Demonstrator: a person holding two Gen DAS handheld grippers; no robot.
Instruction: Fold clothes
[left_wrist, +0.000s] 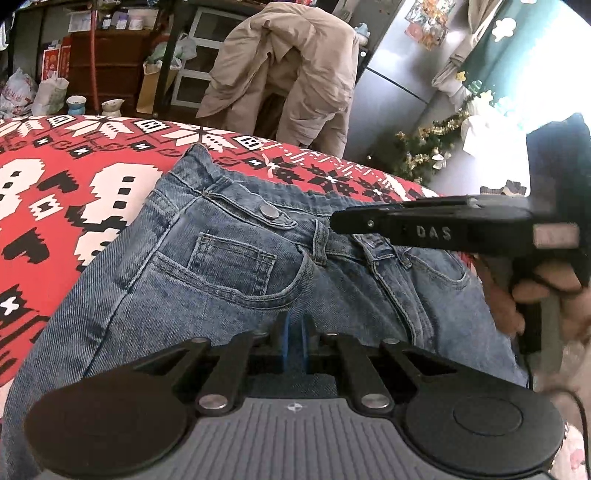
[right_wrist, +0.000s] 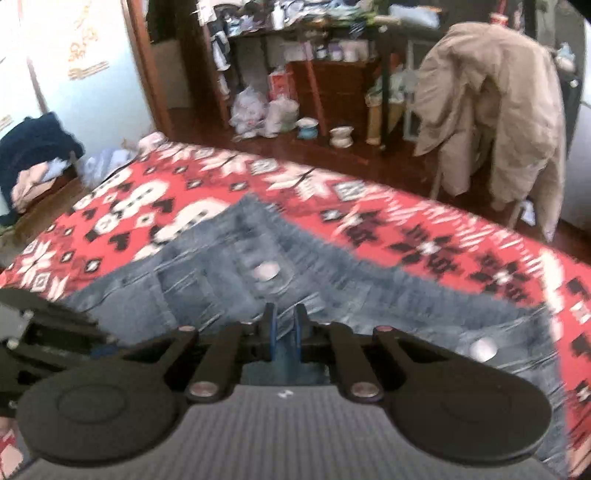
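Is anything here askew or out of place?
The jeans lie askew on the red blanket, waistband bunched and not yet folded. Behind, a beige coat hangs loosely over a chair. Nothing looks spilled or damaged.

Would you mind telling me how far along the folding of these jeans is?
Done: the jeans lie on the red patterned blanket, waistband showing. In hand: the left gripper is shut low over the denim; the right gripper shows a narrow gap, and any grip is hidden. Left: no finished fold is visible.
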